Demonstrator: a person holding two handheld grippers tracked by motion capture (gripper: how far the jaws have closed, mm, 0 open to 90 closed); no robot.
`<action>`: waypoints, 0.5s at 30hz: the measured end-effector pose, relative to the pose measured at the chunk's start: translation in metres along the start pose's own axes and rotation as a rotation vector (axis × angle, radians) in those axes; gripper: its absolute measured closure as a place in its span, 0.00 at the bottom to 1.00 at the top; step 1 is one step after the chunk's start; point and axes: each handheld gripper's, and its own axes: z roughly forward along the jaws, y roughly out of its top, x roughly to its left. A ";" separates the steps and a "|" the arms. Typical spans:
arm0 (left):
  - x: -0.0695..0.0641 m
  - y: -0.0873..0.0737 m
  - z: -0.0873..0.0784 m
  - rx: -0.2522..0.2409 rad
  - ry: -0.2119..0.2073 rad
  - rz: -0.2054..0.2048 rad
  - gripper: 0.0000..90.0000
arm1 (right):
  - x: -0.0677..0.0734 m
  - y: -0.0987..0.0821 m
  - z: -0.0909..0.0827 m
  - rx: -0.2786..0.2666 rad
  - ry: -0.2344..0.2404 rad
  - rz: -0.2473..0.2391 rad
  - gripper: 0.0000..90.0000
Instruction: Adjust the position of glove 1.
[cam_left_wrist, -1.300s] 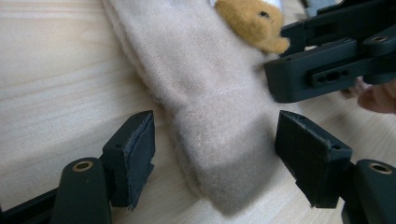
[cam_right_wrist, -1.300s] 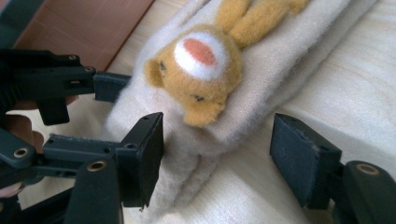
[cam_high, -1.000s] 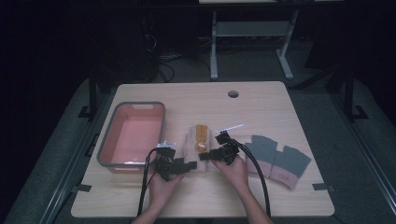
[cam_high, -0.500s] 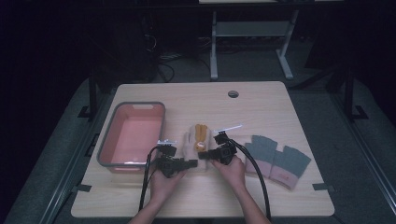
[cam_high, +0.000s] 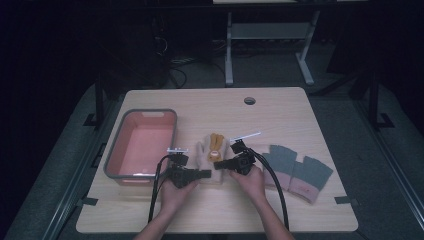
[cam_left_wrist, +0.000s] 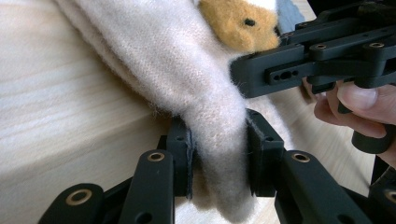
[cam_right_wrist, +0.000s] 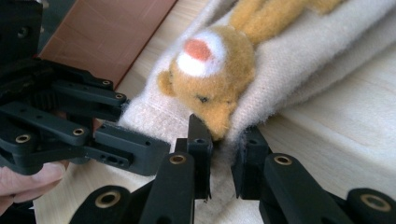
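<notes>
A cream fuzzy mitten (cam_high: 204, 150) with an orange bear patch (cam_high: 216, 142) lies mid-table. My left gripper (cam_high: 205, 174) has just been closing, and its pads now pinch the mitten's near cuff edge (cam_left_wrist: 219, 154). My right gripper (cam_high: 219, 164) has also just been closing and grips a fold of the same cuff just below the bear's face (cam_right_wrist: 210, 65). In the right gripper view the fabric (cam_right_wrist: 303, 51) bunches between the jaws. Both grippers point toward each other, jaws nearly touching.
A pink bin with a grey rim (cam_high: 112, 155) stands left of the mitten. A pair of grey-and-pink fingerless gloves (cam_high: 295, 167) lies to the right. The wooden table (cam_high: 280, 125) has a cable hole (cam_high: 249, 100) at the back.
Both grippers' jaws have closed onto the mitten's near edge. The hands have hardly shifted, and the mitten lies where it was.
</notes>
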 end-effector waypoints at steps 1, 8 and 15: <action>-0.001 0.001 0.000 0.002 -0.002 0.010 0.74 | 0.001 0.000 -0.001 0.000 0.000 0.005 0.88; -0.008 0.005 -0.002 -0.010 -0.009 0.030 0.74 | 0.004 0.001 -0.013 -0.015 -0.002 -0.002 0.88; -0.015 0.011 -0.007 -0.022 -0.022 0.036 0.74 | 0.008 0.005 -0.022 -0.033 0.005 -0.008 0.88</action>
